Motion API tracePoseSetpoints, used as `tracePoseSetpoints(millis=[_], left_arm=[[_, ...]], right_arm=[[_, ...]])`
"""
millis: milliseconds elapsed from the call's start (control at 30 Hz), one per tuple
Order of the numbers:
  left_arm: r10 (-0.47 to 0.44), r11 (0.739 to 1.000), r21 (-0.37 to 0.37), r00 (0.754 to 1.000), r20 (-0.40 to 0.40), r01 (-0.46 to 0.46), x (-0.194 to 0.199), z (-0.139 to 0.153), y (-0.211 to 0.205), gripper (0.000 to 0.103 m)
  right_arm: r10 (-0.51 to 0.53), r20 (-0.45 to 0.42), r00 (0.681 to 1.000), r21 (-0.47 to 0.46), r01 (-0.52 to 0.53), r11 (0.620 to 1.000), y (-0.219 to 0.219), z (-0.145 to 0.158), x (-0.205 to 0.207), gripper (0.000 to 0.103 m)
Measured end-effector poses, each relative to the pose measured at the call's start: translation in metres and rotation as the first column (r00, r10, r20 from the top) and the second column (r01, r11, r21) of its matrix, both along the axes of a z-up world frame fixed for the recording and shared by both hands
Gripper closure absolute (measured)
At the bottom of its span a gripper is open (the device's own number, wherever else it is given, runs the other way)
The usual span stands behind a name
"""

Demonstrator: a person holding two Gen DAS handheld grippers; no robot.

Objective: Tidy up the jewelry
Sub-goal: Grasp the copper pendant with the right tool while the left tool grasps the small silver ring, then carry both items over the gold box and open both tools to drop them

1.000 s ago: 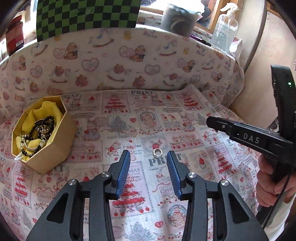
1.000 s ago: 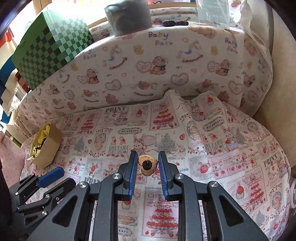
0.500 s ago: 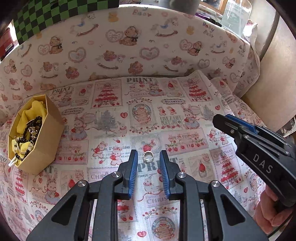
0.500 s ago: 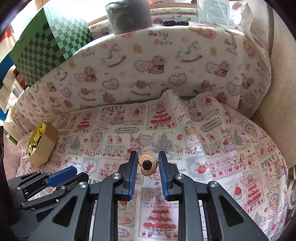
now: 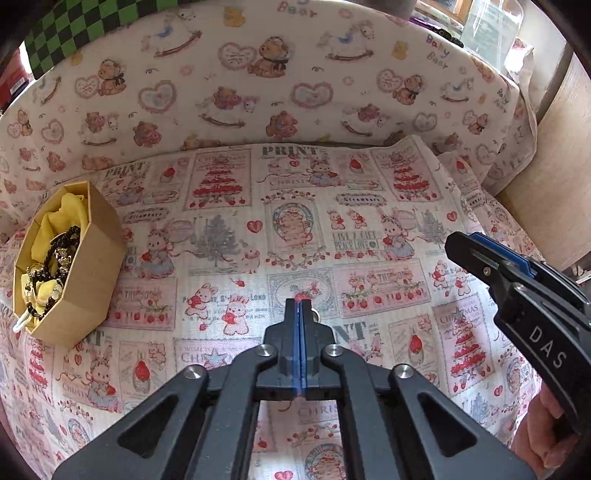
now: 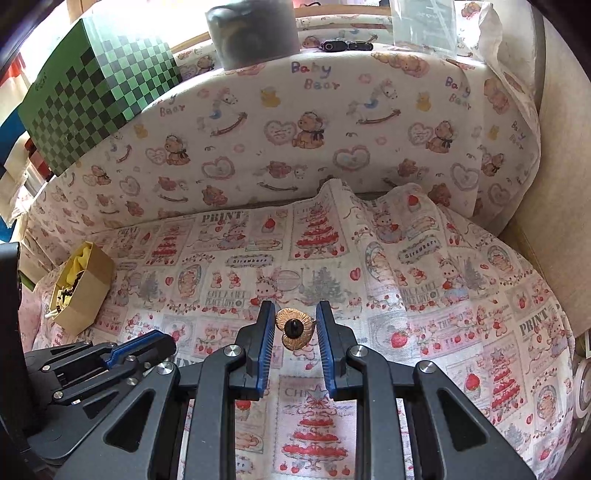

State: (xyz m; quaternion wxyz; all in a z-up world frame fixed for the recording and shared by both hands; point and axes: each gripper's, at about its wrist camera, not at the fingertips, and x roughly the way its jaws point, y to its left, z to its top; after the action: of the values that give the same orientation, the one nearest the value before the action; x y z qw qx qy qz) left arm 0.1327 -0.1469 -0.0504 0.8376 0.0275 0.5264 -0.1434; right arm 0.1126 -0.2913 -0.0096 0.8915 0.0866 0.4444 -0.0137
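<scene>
My left gripper [image 5: 299, 302] is shut, its blue pads pressed together down at the printed cloth. A small silver ring [image 5: 315, 314] pokes out just right of the tips; whether it is pinched I cannot tell. The hexagonal cardboard box [image 5: 92, 266] with yellow lining holds dark bead bracelets and stands at the left; it also shows in the right wrist view [image 6: 90, 295]. My right gripper [image 6: 294, 322] grips a round gold earring [image 6: 295, 328] between its pads above the cloth. The left gripper also shows at the lower left of the right wrist view [image 6: 147, 345].
A padded bear-print cushion [image 6: 295, 147] walls the back of the cloth. A green checkered box [image 6: 92, 99], a grey cylinder [image 6: 251, 33] and a clear bottle [image 6: 421, 22] stand on the ledge behind it. A beige wall [image 6: 561, 184] closes the right side.
My left gripper closed from wide open to fully shut while moving forward and down onto the silver ring. My right gripper stayed still, holding the gold earring.
</scene>
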Motion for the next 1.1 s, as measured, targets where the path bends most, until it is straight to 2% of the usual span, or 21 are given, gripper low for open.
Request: tracePoseSetpoints(millis=[233, 333, 500, 767, 900, 967, 1100], left_arm=[[-0.004, 1.0, -0.021, 1.0, 0.019, 0.004, -0.008, 0.011, 0.015, 0.103], [-0.02, 1.0, 0.019, 0.998, 0.057, 0.019, -0.014, 0.016, 0.012, 0.093], [-0.05, 0.997, 0.069, 0.997, 0.056, 0.046, -0.011, 0.012, -0.007, 0.09], [-0.03, 0.997, 0.077, 0.999, 0.034, 0.027, -0.004, 0.001, -0.01, 0.085], [-0.011, 0.999, 0.035, 1.0, 0.001, 0.011, -0.001, -0.001, -0.003, 0.085], [-0.004, 1.0, -0.001, 1.0, -0.028, 0.004, 0.004, -0.002, 0.0, 0.096], [-0.007, 1.0, -0.009, 0.999, -0.038, 0.006, 0.005, -0.001, 0.002, 0.1]], right_arm=[[0.001, -0.006, 1.0, -0.006, -0.001, 1.0, 0.001, -0.002, 0.001, 0.079], [0.001, -0.004, 1.0, -0.005, -0.001, 1.0, 0.0, -0.002, 0.001, 0.078], [0.003, -0.005, 1.0, -0.003, -0.003, 1.0, 0.0, -0.003, 0.002, 0.078], [0.006, -0.003, 1.0, -0.001, -0.006, 1.0, 0.0, -0.002, 0.001, 0.078], [0.004, -0.003, 1.0, -0.002, -0.004, 1.0, 0.0, -0.002, 0.001, 0.078], [0.003, -0.004, 1.0, -0.002, -0.003, 1.0, 0.0, -0.002, 0.001, 0.078], [0.003, -0.011, 1.0, -0.003, -0.003, 1.0, 0.0, -0.004, 0.002, 0.078]])
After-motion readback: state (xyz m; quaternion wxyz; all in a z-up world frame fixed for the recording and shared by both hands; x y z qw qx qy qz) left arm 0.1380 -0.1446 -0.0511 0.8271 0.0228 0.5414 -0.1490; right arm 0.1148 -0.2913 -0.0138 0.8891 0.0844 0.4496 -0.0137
